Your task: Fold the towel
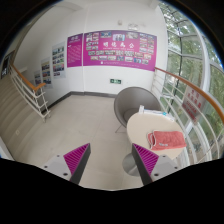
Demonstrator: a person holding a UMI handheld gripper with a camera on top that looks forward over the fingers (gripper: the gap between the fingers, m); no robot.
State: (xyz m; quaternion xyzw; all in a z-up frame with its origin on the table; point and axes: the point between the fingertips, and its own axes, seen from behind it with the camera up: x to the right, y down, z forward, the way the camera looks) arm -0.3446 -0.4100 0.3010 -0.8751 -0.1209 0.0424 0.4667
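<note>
Plainly, the hand-held gripper (113,160) hung released, its two pink-padded fingers (77,158) spread apart with nothing between them but pale floor. The towel (163,137) (reddish, with a lighter patch on it) lay flat on a small round white worktop (141,126), ahead of the fingers and off to their right, just beyond the right finger's tip and not touching it. Its long axis seemed to run across the view, slanting a little away to the right, though the lens bends things there. A grey chair (133,102) stood behind the worktop, and posters (112,47) lined the far wall. Reaching the towel would probably call for swinging right and forward.
</note>
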